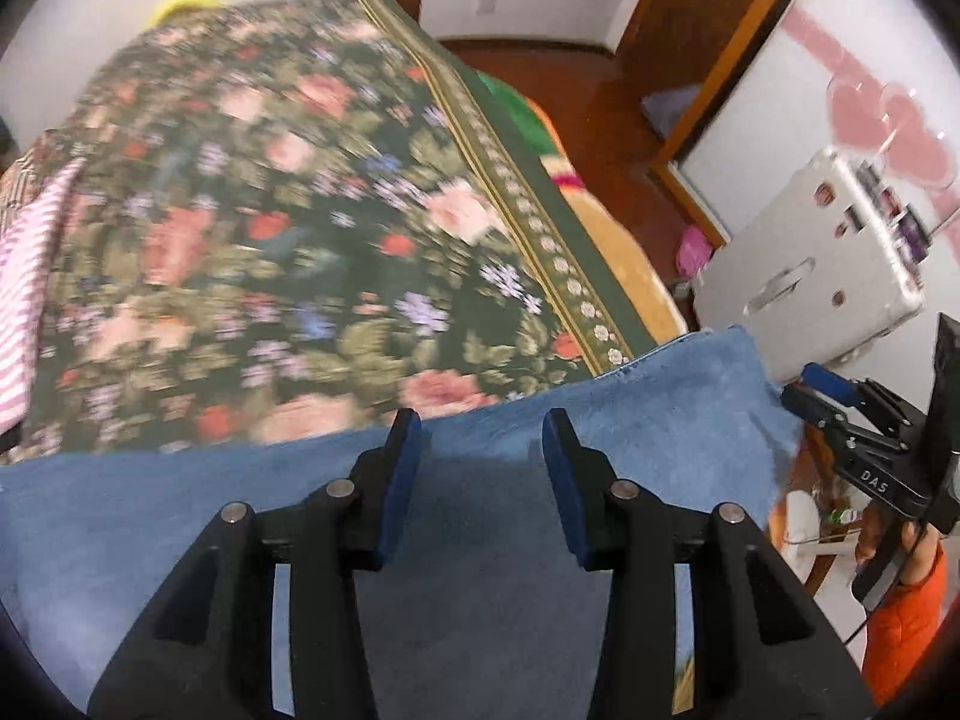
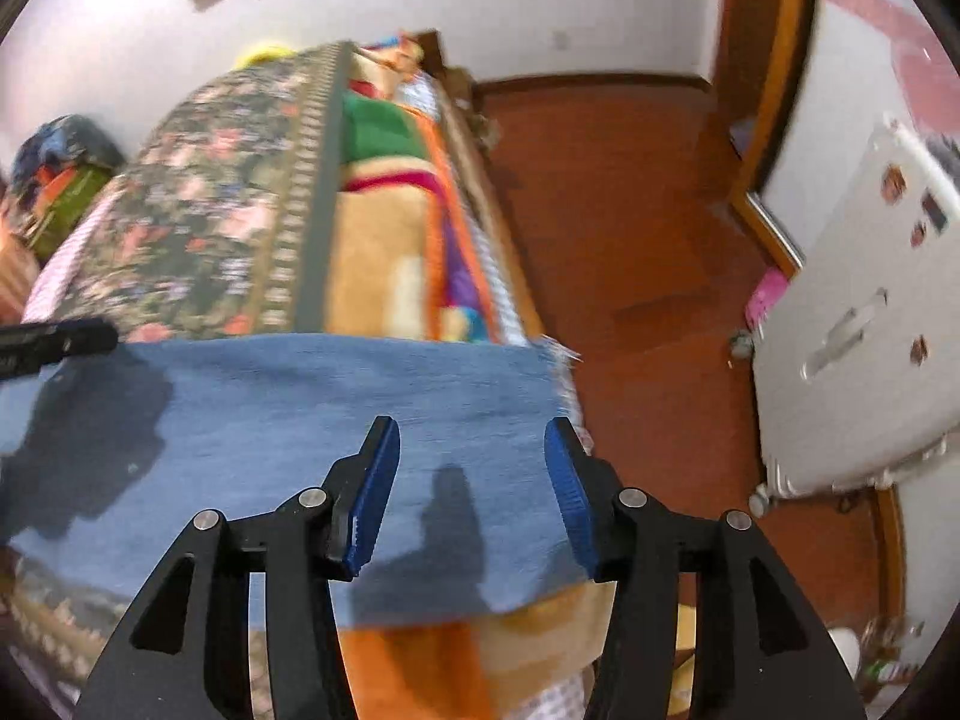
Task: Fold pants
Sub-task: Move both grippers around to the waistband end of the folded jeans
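Blue denim pants (image 1: 660,396) lie flat across the near end of a bed, their frayed end (image 2: 549,360) reaching the bed's right edge. My left gripper (image 1: 483,426) hovers over the cloth, open, with nothing clamped between its blue pads. My right gripper (image 2: 473,429) is also open, just above the pants (image 2: 270,396) near their right end; its shadow falls on the denim. In the left wrist view the right gripper (image 1: 840,402) shows beyond the pants' right corner, held by a hand in an orange sleeve (image 1: 906,612). The left gripper's tip (image 2: 54,342) shows at the left edge.
A dark floral bedcover (image 1: 270,210) stretches away beyond the pants, with a striped pink cloth (image 1: 24,276) at its left. Colourful blankets (image 2: 384,210) hang down the bed's right side. A silver case (image 2: 852,348) stands on the red-brown floor (image 2: 630,240) near a wooden door frame (image 2: 750,120).
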{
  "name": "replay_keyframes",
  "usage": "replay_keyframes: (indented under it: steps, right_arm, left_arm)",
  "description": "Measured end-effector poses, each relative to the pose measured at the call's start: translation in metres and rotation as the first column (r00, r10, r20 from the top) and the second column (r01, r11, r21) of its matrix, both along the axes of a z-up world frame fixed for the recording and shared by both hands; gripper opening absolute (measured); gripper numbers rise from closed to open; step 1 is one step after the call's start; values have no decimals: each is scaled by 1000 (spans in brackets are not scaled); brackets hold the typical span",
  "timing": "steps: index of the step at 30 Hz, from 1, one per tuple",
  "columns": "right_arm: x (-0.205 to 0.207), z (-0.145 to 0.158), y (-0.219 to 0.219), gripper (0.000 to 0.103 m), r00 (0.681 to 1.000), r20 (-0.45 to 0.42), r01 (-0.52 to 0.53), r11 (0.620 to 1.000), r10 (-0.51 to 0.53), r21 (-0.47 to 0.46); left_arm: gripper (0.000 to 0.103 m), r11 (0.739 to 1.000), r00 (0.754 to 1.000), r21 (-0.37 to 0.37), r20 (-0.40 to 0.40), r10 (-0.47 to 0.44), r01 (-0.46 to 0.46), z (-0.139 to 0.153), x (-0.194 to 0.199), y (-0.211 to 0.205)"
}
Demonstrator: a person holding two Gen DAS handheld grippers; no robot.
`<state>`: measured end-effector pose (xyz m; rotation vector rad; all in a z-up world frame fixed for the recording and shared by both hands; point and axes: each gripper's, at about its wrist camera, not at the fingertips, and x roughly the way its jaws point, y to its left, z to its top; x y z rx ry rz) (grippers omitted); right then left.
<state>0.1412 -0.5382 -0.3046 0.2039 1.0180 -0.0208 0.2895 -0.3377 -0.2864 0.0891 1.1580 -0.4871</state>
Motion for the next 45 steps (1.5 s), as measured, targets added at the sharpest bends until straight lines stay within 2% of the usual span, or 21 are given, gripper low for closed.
replay_keyframes:
  steps: [4,7,10,13,17,19,22,25,29,32,35,39,42,45]
  right_arm:
    - [-2,34,35,47,993,64,-100,995,100,-8]
    - [1,59,65,47,975,125,-184,983,183,-6]
    - [9,81,102,47,944,186,-273,962,272,-19]
    - [18,105,146,47,905,236,-354,934,354,-43]
    - [37,125,203,48,855,279,-445,895,437,-39]
    - [44,129,228,48,835,288,-475,878,469,-52]
    - [55,133,270,49,805,292,-516,852,516,-82]
    - [70,130,309,49,782,276,-560,824,559,-85]
    - [90,117,353,49,759,224,-613,787,611,-68]
    - [104,104,380,49,744,176,-645,762,644,-60]
    - [117,90,397,49,734,128,-669,743,667,-33]
    - [131,78,415,49,717,70,-695,719,693,-5]
    - [141,65,429,49,697,26,-717,697,716,26]
    - [149,49,442,49,675,-23,-735,674,738,69]
  left_arm:
    - [43,999,991,9,125,42,-44,44,-21,63]
    - [46,990,974,-5,177,139,-140,70,-30,132]
    - [49,962,937,-17,223,269,-272,91,-40,212]
    - [49,931,899,-10,257,355,-365,103,-49,275]
    - [50,894,860,-3,272,431,-448,110,-65,353]
    - [54,881,844,1,288,452,-473,111,-73,388]
    - [55,870,829,23,316,461,-493,107,-83,427]
    - [55,862,824,33,313,472,-506,99,-85,459]
    - [55,855,829,27,260,494,-518,81,-77,495]
    - [55,851,837,25,195,511,-525,56,-68,517]
    - [55,849,843,21,128,522,-528,33,-61,531]
    - [55,830,830,44,81,551,-556,6,-54,545]
    - [56,834,834,28,42,550,-552,-6,-52,551]
    - [56,840,840,27,46,541,-542,-9,-53,550]
